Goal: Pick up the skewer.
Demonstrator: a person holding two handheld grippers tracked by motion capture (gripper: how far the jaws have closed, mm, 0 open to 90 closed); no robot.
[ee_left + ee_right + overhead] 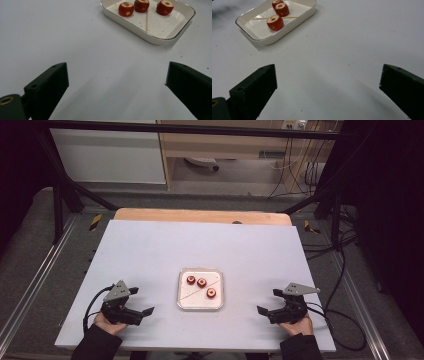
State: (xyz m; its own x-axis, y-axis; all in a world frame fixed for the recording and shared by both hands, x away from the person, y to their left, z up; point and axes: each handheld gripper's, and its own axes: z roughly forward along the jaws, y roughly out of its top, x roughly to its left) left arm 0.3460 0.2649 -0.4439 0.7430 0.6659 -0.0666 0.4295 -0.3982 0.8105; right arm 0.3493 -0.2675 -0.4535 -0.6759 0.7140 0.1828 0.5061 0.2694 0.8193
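Two grippers rest at the near edge of the white table [150,250], the left gripper [141,301] and right gripper [267,301] each with jaws spread wide and nothing between them. Between them, and a little farther in, sits a shallow white tray [182,304] holding three red cored fruits [201,282] and a thin wooden skewer [200,287] lying diagonally on the tray floor.

The fruits look small, light, round and probably smooth-skinned, so likely to roll or slip; a gentle grip across the sides seems safest. The skewer appears stiff but easily snapped, best taken near mid-length.

The high view shows both grippers about equally far from the tray. The left gripper view reveals the hollow cores of the fruits [126,9] and crumbs beside the skewer [147,17]; the right gripper view shows the skewer [274,17] passing between the fruits.
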